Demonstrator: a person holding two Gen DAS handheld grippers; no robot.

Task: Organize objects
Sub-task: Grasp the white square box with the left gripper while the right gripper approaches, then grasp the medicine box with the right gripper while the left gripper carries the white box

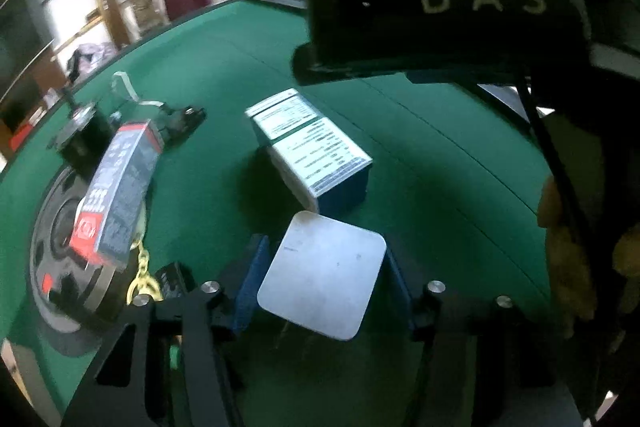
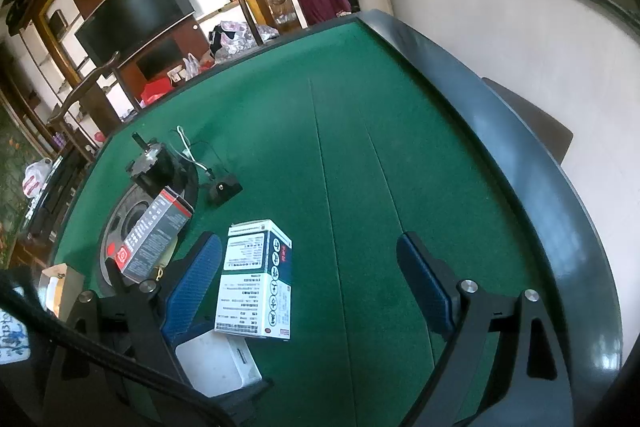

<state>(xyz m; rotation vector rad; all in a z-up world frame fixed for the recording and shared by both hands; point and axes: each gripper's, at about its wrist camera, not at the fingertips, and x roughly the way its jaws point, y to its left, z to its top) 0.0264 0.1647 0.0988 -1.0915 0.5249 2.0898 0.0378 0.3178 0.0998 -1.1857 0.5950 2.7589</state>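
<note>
My left gripper [image 1: 324, 279] is shut on a flat white square box [image 1: 322, 273], held above the green table [image 1: 420, 155]. Just ahead of it lies a white and blue printed carton [image 1: 310, 143]. In the right wrist view the same carton [image 2: 256, 279] lies between my open, empty right gripper's [image 2: 312, 283] fingers, close to the left finger [image 2: 194, 283]; the white box [image 2: 218, 363] shows below it. A red and grey carton [image 1: 114, 191] leans on a round black metal disc [image 1: 60, 247], also seen in the right wrist view [image 2: 154, 233].
A black motor-like part [image 2: 150, 163] with wires and a small black block [image 2: 222, 189] lie past the disc. A gold chain [image 1: 142, 275] hangs by the disc. The right gripper's dark body [image 1: 440, 23] looms overhead. The table's padded rim [image 2: 540, 187] curves at the right.
</note>
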